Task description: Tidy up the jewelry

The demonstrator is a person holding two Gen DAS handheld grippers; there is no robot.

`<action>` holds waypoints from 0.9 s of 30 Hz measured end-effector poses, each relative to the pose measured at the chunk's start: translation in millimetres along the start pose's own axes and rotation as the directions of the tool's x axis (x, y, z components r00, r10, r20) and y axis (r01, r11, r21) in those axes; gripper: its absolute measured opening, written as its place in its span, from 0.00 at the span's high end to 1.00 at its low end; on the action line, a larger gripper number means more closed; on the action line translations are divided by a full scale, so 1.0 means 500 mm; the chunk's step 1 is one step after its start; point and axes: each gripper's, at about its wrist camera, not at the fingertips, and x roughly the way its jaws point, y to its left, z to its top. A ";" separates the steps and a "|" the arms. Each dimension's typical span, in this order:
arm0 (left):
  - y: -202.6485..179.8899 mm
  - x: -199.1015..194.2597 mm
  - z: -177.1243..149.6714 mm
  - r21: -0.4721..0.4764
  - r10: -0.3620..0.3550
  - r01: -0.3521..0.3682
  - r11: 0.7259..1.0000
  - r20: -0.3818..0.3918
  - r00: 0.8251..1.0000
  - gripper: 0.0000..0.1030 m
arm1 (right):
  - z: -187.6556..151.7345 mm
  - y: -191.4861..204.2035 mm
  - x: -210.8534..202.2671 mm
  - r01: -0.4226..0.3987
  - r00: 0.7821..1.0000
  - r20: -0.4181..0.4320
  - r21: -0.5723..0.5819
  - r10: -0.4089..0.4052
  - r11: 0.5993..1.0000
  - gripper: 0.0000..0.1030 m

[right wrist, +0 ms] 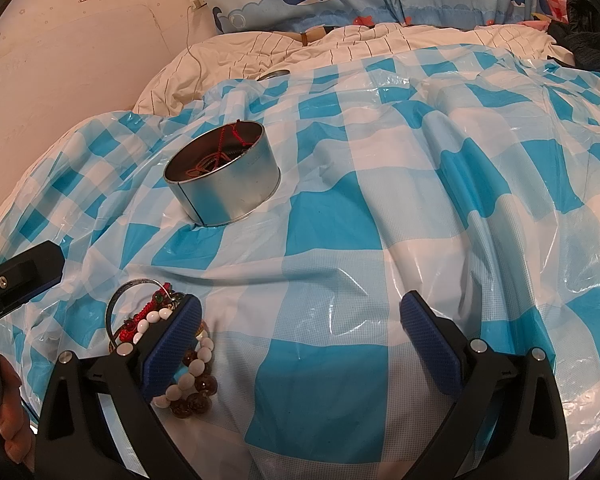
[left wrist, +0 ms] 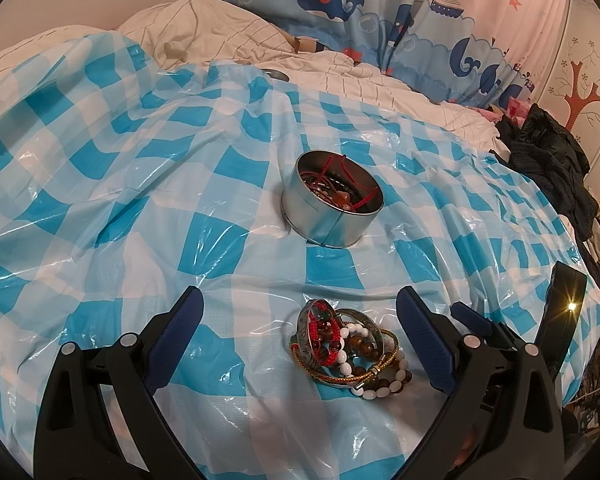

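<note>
A pile of bracelets point(left wrist: 350, 350), with white and brown beads, red cord and metal bangles, lies on the blue-and-white checked plastic sheet point(left wrist: 140, 184). My left gripper point(left wrist: 300, 312) is open, its fingers standing either side of the pile without touching it. A round metal tin point(left wrist: 332, 210) holding red cords and beads sits farther back. In the right wrist view the pile point(right wrist: 188, 372) lies beside and partly behind the left finger point(right wrist: 172, 344) of my open, empty right gripper point(right wrist: 300, 320). The tin point(right wrist: 224, 184) is up left.
The sheet covers a bed with a striped white duvet point(left wrist: 236, 36). A whale-print curtain point(left wrist: 340, 4) hangs behind. Dark clothes point(left wrist: 552, 152) lie at the right edge. The other gripper point(left wrist: 560, 312) shows at right. A wall point(right wrist: 60, 80) is at left.
</note>
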 end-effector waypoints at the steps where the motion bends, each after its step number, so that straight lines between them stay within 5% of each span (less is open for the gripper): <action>1: 0.000 0.000 0.000 0.000 0.000 0.000 1.000 0.000 1.000 0.10 | -0.001 -0.002 -0.001 0.000 1.000 0.000 0.000 0.000 1.000 0.07; 17: 0.000 0.000 0.000 0.000 0.004 -0.004 1.000 -0.001 1.000 0.10 | -0.003 -0.004 -0.002 -0.001 1.000 0.000 0.000 0.001 1.000 0.07; 27: 0.063 -0.012 -0.002 -0.030 0.008 -0.008 1.000 0.006 1.000 0.10 | -0.002 -0.004 -0.001 -0.002 1.000 0.001 0.000 0.002 1.000 0.07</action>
